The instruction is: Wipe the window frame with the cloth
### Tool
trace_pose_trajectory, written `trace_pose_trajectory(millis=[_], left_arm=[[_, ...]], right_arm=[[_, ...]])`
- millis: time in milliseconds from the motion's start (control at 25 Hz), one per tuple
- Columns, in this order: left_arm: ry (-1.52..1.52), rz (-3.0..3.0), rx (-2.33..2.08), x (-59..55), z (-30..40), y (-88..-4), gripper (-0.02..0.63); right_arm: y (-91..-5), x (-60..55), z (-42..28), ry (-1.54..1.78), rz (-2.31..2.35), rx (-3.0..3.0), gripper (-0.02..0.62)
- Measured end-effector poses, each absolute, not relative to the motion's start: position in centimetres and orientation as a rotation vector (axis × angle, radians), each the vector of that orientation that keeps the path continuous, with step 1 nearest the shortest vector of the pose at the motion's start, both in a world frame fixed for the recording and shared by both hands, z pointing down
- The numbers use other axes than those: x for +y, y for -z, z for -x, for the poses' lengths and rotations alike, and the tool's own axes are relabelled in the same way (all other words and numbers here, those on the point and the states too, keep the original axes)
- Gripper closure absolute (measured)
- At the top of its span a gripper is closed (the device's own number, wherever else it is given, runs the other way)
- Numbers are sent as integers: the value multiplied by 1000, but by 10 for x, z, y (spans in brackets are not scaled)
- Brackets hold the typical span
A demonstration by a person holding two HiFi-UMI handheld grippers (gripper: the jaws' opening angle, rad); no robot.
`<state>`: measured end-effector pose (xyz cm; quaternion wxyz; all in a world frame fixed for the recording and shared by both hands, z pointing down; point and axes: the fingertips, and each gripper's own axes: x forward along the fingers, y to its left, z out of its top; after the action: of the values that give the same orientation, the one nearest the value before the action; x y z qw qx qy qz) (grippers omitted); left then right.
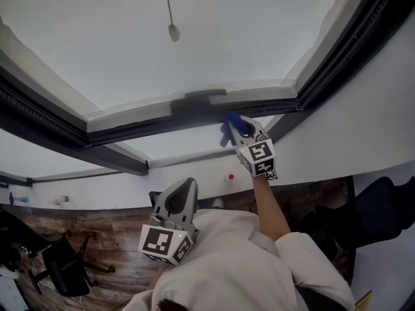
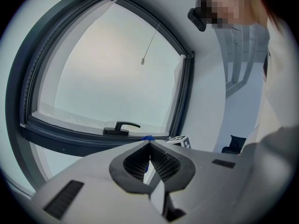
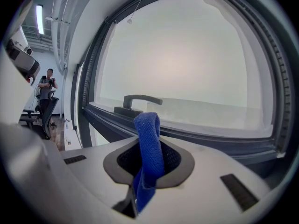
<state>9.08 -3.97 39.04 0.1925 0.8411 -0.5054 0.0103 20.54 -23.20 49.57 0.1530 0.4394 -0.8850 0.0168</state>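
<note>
Right gripper view puts the cloth (image 3: 148,148) dead centre: a blue strip folded over and pinched between the jaws of the right tool (image 1: 240,128), its loop sticking up past the tips and its tail hanging below. From where I stand, the loop is raised to the lower rail of the dark frame (image 1: 194,112), just beside the handle (image 3: 140,99). Whether the cloth is actually pressing on the rail or hanging a shade short of it, I cannot tell from any view.

As for progress, I would say the wiping is at or near the lower rail and not much further. No streak, damp patch or line of cleared dust shows anywhere on the frame, so nothing proves which stretch has been done. The two side rails and the top rail look the same as the rail by the cloth, and I judge they are all left to do, along with most of the lower rail on the far side of the handle.

Down by the person's chest, the left tool (image 1: 183,190) hangs well apart from the window, its jaws drawn together with nothing between them.

A pull cord (image 1: 172,30) dangles before the pale pane. Below is a wood floor (image 1: 110,238) with a dark chair (image 1: 61,264).
</note>
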Motion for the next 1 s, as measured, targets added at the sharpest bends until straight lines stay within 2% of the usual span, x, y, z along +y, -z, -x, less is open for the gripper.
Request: trace_pose_trajectory(millis=[440, 1000], left_arm=[[-6, -2366, -1391, -42, -120, -394, 597], [14, -2329, -1461, -35, -118, -395, 597]], right_arm=[[-497, -237, -235, -58, -1270, -2530, 541], [-500, -236, -243, -59, -1247, -2540, 541]])
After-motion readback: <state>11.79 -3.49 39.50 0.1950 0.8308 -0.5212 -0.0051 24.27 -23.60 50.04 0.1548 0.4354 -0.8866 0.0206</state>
